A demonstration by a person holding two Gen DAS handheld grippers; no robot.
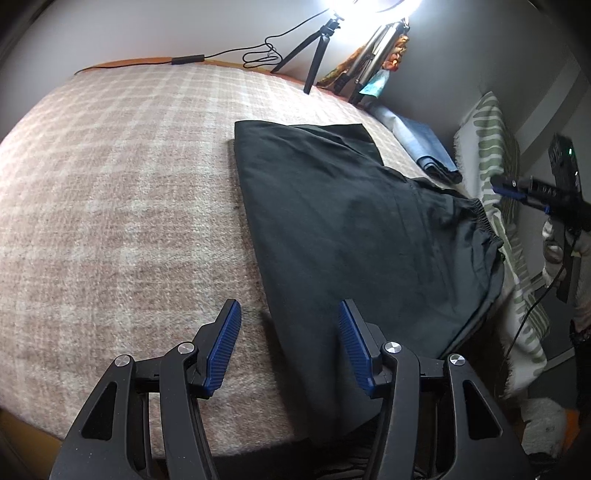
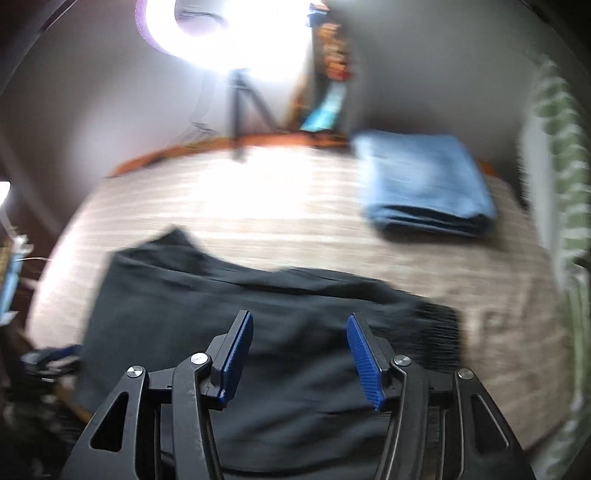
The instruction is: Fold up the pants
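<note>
There is no box, basket or bin to see, so nothing sits inside anything.

A bed (image 1: 110, 177) fills most of both views. It has a fuzzy blanket with pink and white checks. An orange edge (image 1: 147, 61) runs along the far side by a pale wall (image 1: 147, 26). A very bright light (image 2: 229, 33) shines from the top. A small black tripod (image 1: 317, 51) stands at the far edge, and a black cord (image 1: 258, 51) lies beside it. A second stand with silver legs (image 1: 373, 48) is next to the tripod. A blue folded cloth (image 2: 424, 184) lies on the bed by itself, apart from the pants. A white and green blanket (image 1: 491, 155) hangs at the right side.

The dark pants (image 1: 351, 221) lie flat on the bed, folded over. In the left wrist view their long side runs from the near edge of the bed toward the far side. The stretchy waist (image 1: 480, 214) points to the right, near the green blanket. The right wrist view is blurry.

The left gripper (image 1: 290, 332) has its blue pads apart. It hangs over the near left edge of the pants and pinches nothing. The right gripper (image 2: 300, 343) also has its pads apart, above the pants, with nothing pinched. It shows far off in the left view too (image 1: 524, 192).
</note>
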